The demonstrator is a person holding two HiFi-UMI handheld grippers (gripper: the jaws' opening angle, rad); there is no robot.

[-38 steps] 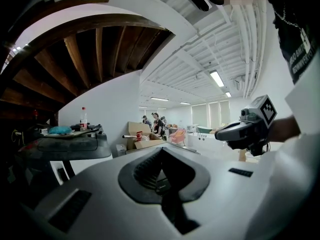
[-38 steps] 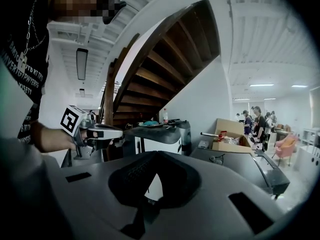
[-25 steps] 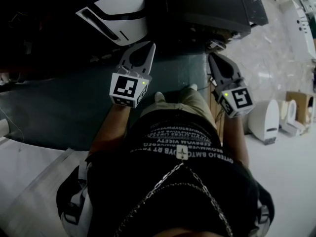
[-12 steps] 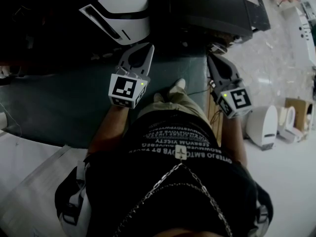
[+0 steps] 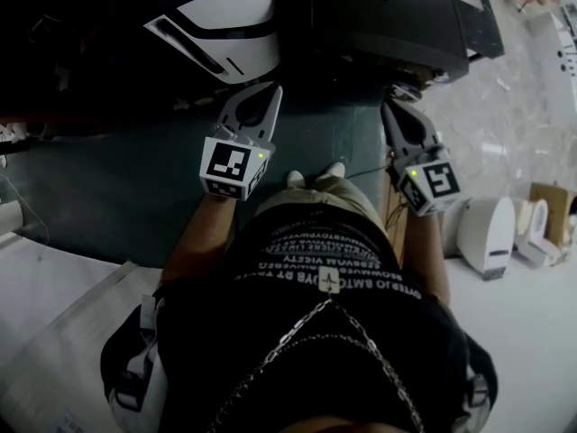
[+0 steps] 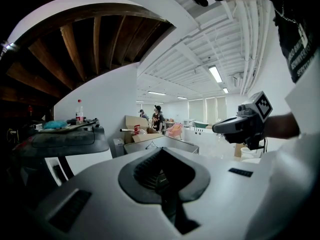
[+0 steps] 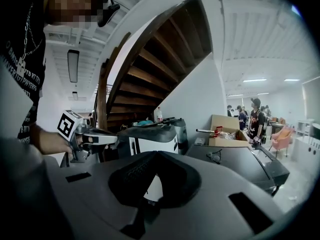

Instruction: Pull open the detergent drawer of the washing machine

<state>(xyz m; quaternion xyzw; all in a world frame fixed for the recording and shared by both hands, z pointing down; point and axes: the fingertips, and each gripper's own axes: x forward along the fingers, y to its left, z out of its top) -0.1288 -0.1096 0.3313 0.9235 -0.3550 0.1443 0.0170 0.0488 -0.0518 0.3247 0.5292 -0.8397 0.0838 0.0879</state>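
- Head view, far left: the dark mat [image 5: 108,188] runs under my feet up to the appliances, so I judge that I am standing on the approach line and not yet at the machine.
- My left tool [image 5: 272,90] is held out at chest height, pointing ahead. Its tips are pressed together on nothing. I judge it is kept shut because there is nothing within reach to take.
- Up and left of that tool, well apart from it, stands a white appliance with a black band, which I take for the washing machine [image 5: 225,25]. The detergent drawer I cannot pick out in any view, so by my reading the pull is not begun.
- Centre: my shoes [image 5: 335,169] point toward the machine.
- Right of the washer sits a dark flat-topped cabinet [image 5: 388,16].
- My right tool [image 5: 392,108] is carried at the same height as the left, aimed at the cabinet's near edge. Its tips are also together and empty, which looks to me like a carrying pose.
- Far right, on the pale floor, stand white units [image 5: 487,228].
- Count: two tools, two marker cubes [image 5: 230,162], one on each, one washer, one cabinet, two shoes, two white units. The left gripper view adds one bottle [image 6: 79,111] and two distant people [image 6: 157,115].
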